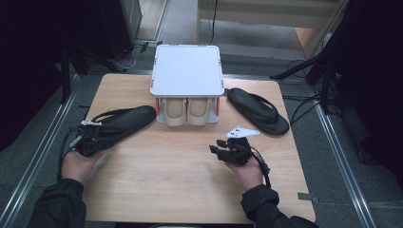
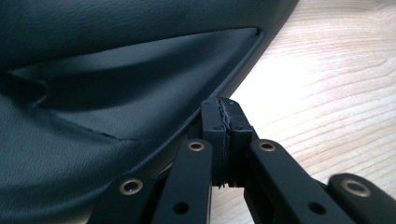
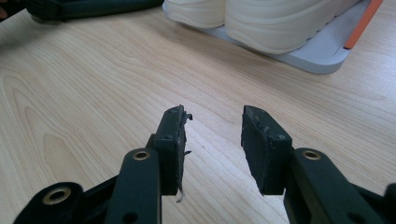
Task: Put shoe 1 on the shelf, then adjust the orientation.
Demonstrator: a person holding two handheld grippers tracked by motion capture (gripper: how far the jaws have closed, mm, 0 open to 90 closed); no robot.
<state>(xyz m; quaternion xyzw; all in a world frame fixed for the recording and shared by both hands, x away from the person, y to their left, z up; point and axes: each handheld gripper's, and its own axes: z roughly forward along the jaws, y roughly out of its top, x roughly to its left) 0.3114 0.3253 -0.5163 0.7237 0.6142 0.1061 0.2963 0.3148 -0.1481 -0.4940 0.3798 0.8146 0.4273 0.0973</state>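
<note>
Sandals lie on the wooden counter (image 1: pixel 190 180) either side of a white shoe rack (image 1: pixel 187 71) that holds a pair of cream shoes (image 1: pixel 187 111) on its lower shelf. Left of the rack, the left sandal (image 1: pixel 121 121) lies slantwise, its toe near the rack's foot. At its heel end, the left claw (image 1: pixel 95 140) has its jaws pressed together right at the sandal's rim; whether any of the edge is pinched between them cannot be told. Near the counter's middle, the right claw (image 1: pixel 219 148) has its jaws half apart with nothing between them, aimed toward the rack. The right sandal (image 1: pixel 259 111) lies beyond it, beside the rack.
</note>
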